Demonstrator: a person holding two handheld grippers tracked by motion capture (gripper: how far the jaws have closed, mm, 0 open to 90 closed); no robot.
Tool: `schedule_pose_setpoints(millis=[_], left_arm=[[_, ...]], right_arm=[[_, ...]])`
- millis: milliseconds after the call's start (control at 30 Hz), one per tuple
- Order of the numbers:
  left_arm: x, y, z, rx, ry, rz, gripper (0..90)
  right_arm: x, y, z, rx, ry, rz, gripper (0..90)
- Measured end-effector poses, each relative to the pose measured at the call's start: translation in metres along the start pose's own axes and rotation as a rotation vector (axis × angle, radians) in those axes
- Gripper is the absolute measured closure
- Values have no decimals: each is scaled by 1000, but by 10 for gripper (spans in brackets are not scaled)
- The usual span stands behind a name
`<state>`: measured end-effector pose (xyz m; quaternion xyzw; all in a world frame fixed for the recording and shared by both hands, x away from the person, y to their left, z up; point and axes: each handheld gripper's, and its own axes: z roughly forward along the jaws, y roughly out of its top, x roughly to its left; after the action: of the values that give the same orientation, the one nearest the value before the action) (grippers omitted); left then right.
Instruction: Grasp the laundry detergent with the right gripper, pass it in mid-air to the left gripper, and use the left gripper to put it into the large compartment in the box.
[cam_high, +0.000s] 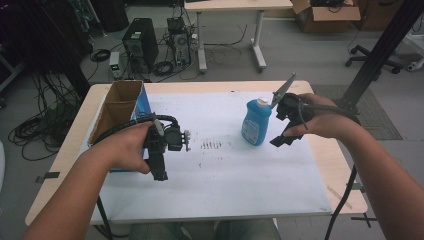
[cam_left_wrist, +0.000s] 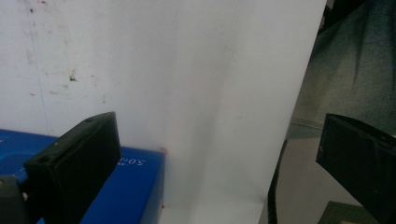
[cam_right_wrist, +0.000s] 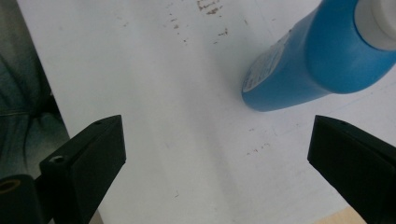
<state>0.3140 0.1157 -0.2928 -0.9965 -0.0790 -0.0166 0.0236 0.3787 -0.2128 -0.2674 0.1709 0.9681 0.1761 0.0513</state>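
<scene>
Bench (cam_high: 300, 150): a white sheet covers most of it, with a patch of brown specks (cam_high: 211, 145) near the middle; keep the work on this sheet.
Cardboard box (cam_high: 120, 102): open-topped, with a blue side, at 9 o'clock from the specks, just beside the left hand; likely where the bottle could go, though that is a judgement.
Blue bottle (cam_high: 256, 122): upright with a white cap, at 3 o'clock from the specks, just beside the right gripper; it looks smooth and top-heavy, so take it around the body, below the cap.
Left gripper (cam_high: 159, 172): held above the sheet near the box's corner, fingers (cam_left_wrist: 74, 168) spread wide, nothing between them; best kept clear.
Right gripper (cam_high: 282, 140): hovers at 3 o'clock of the bottle, fingers (cam_right_wrist: 88, 163) wide apart and empty; in the right gripper view the bottle (cam_right_wrist: 317, 60) sits off toward 1 o'clock, so turn to centre it between them before closing.
</scene>
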Motion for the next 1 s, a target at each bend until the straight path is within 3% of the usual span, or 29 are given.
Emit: schedule_pose_setpoints(millis=[600,867,1000], left_arm=[[-4,-5,-2,5,5,-1,2],[-6,-5,-3,2,2,1,2],[-5,-6,0,3,-4,0,2]], right_arm=[[-22,-24,30,-55,-26,128,47],[-33,-30,51,-115,-44,201,42],[-37,-31,60,-158,-29,244,44]])
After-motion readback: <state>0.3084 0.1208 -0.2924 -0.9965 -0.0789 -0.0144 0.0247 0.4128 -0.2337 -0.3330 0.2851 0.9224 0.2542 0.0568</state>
